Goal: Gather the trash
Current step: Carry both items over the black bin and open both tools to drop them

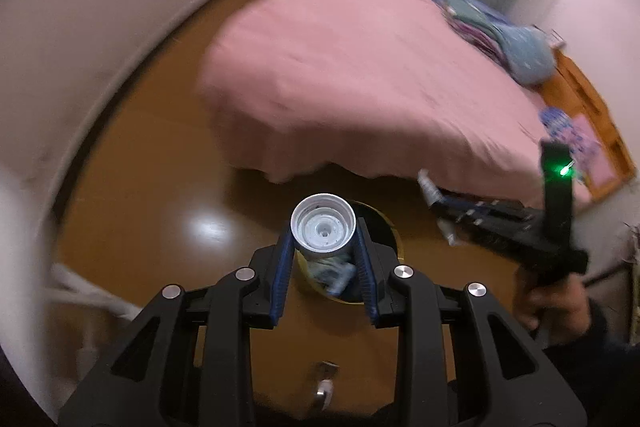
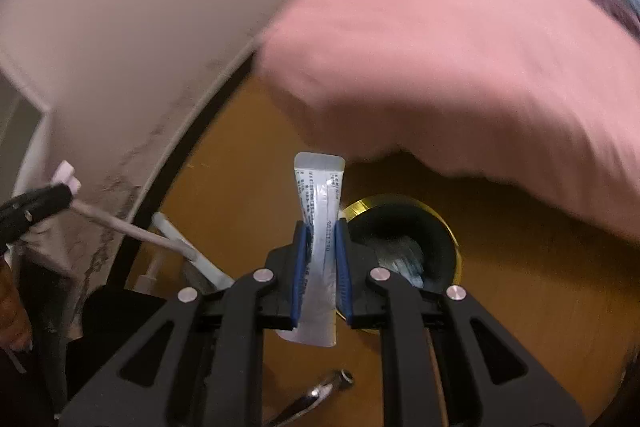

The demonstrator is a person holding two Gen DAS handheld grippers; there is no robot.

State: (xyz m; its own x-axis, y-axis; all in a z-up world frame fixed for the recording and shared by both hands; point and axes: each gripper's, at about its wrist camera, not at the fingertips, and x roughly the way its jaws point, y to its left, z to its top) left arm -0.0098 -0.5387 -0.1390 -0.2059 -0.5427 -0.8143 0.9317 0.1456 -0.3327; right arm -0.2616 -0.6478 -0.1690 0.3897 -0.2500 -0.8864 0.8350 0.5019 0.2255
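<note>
the left gripper (image 1: 324, 247) is clamped on a small white bottle (image 1: 323, 229) at frame centre, over the gold-rimmed bin (image 1: 394, 233) on the floor. the right gripper (image 2: 322, 251) pinches a flattened tube (image 2: 320, 211) mid-body, beside the bin (image 2: 452, 235). both look light; the bottle seems rigid and slick, the tube soft, best held across its flat faces.

Dim, motion-blurred fisheye views; glare on floor (image 1: 204, 227).

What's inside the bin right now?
The bin is dark inside, with crumpled bluish-white trash near the bottom. The right gripper, shut on a tube, covers its near-left side; in the left view the bottle hides most of it.
</note>
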